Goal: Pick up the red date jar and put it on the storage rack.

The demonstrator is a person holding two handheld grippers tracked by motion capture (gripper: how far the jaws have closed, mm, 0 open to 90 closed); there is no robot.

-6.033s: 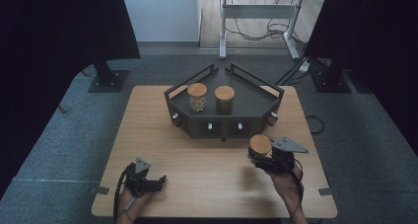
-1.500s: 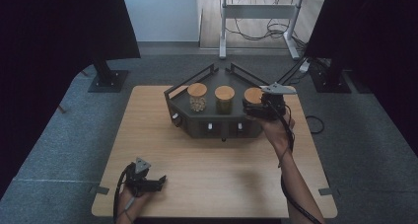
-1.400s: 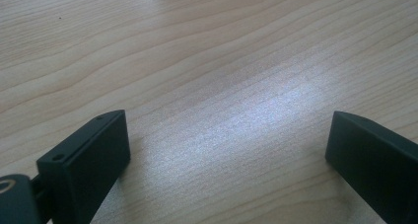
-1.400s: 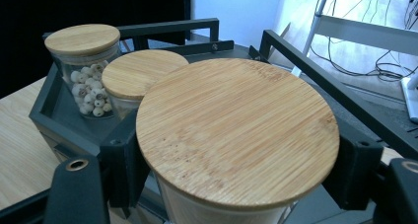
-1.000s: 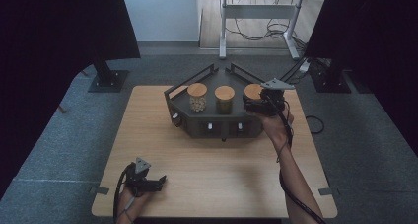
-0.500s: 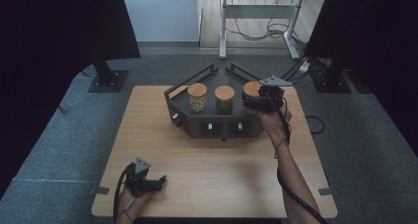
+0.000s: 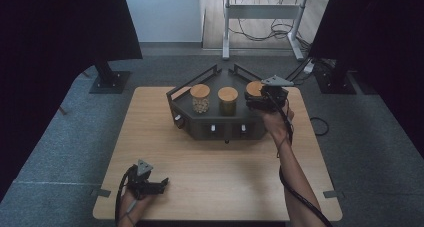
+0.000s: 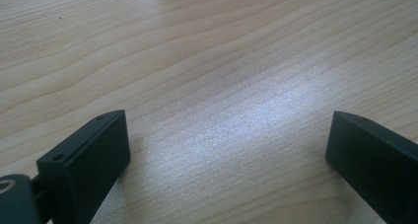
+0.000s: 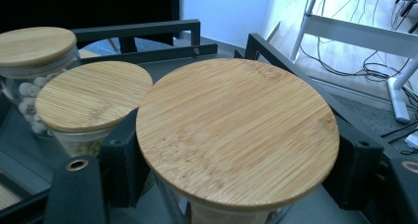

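Jaws of right gripper [image 9: 236, 184] clamp jar [image 9: 236, 135] beside rack rail [image 9: 291, 71].

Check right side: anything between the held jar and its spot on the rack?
Nothing visible. The right gripper is shut on the jar over the rack's right end, beside the middle jar, apart.

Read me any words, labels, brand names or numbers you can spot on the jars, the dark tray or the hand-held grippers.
None: no readable text in any view.
Jar lids: plain bamboo grain, no print.
Dark tray: pale knobs on its front, no legible markings.
Left hand-held gripper and right hand-held gripper: plain black jaws, no brand visible.
Table: bare wood.
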